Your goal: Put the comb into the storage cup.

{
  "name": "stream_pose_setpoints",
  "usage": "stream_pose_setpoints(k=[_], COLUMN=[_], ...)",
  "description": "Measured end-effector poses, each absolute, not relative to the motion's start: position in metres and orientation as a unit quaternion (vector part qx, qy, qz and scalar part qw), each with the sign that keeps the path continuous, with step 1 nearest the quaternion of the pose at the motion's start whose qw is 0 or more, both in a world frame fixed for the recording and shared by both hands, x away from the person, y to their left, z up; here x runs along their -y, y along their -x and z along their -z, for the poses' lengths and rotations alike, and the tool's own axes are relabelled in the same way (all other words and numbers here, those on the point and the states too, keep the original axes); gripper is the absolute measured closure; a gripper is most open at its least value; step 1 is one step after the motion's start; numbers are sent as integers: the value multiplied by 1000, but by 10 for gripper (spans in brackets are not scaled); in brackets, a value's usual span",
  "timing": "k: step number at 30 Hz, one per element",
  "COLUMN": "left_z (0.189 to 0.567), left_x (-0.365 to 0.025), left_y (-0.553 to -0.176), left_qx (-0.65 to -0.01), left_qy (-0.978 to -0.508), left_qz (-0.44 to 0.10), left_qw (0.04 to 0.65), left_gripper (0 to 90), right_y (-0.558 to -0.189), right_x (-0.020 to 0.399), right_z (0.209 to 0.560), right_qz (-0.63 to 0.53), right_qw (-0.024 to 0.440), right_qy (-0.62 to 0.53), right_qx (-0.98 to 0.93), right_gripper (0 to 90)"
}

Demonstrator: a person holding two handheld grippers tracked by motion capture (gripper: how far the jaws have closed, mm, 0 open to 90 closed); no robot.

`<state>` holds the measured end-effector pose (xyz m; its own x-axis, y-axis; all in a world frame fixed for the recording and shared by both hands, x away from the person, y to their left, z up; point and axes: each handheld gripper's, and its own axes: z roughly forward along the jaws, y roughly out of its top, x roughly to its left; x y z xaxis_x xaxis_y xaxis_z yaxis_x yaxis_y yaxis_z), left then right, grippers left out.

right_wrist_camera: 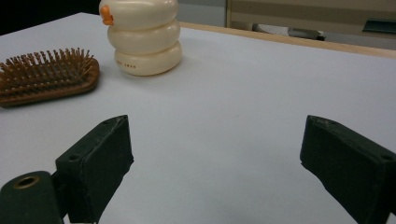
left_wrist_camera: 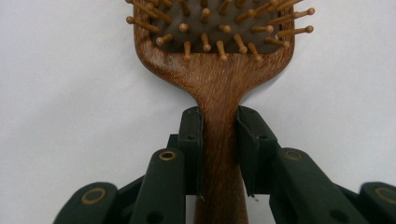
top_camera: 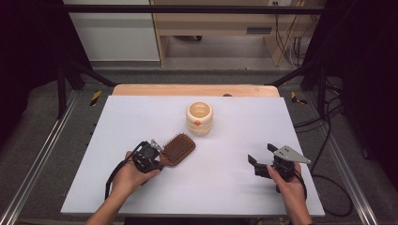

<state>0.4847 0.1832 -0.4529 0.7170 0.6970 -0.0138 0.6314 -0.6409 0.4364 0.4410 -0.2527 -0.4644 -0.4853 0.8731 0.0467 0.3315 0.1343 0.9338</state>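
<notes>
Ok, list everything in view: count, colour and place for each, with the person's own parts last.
hairbrush: one, brown wood with bristles up, lying on the table left of centre, its handle clamped in the left claw.
cup: one, cream with ribbed sides and a small orange mark, standing upright at the table's centre, apart from the hairbrush.
table: one, white top with a bare wood strip at the far edge.
cables: several, black, on the floor right of the table.
left claw: one, black, shut on the hairbrush handle, front left.
right claw: one, black, jaws wide open over bare table, front right.
hands: two, one holding each claw.
</notes>
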Motion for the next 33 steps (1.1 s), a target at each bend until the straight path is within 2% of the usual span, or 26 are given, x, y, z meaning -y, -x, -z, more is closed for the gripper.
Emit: stream_pose_setpoints(k=[11, 19, 25, 33], left_z=[456, 452, 452, 447], left_x=[-192, -205, -210, -213], left_y=[-476, -466, -458, -453], left_qx=[-365, -380, -368, -361], left_qy=[-893, -869, -857, -840], left_qz=[-111, -136, -170, -186], left_qw=[237, 288, 317, 359], left_gripper=[724, 723, 723, 723], right_y=[-441, -441, -439, -437], right_x=[253, 252, 250, 244], right_z=[464, 464, 463, 459], right_qz=[-500, -501, -507, -516], right_qw=[272, 271, 267, 264], right_qy=[-429, -429, -428, -420], right_qx=[-702, -701, -699, -698], right_gripper=[94, 94, 93, 94])
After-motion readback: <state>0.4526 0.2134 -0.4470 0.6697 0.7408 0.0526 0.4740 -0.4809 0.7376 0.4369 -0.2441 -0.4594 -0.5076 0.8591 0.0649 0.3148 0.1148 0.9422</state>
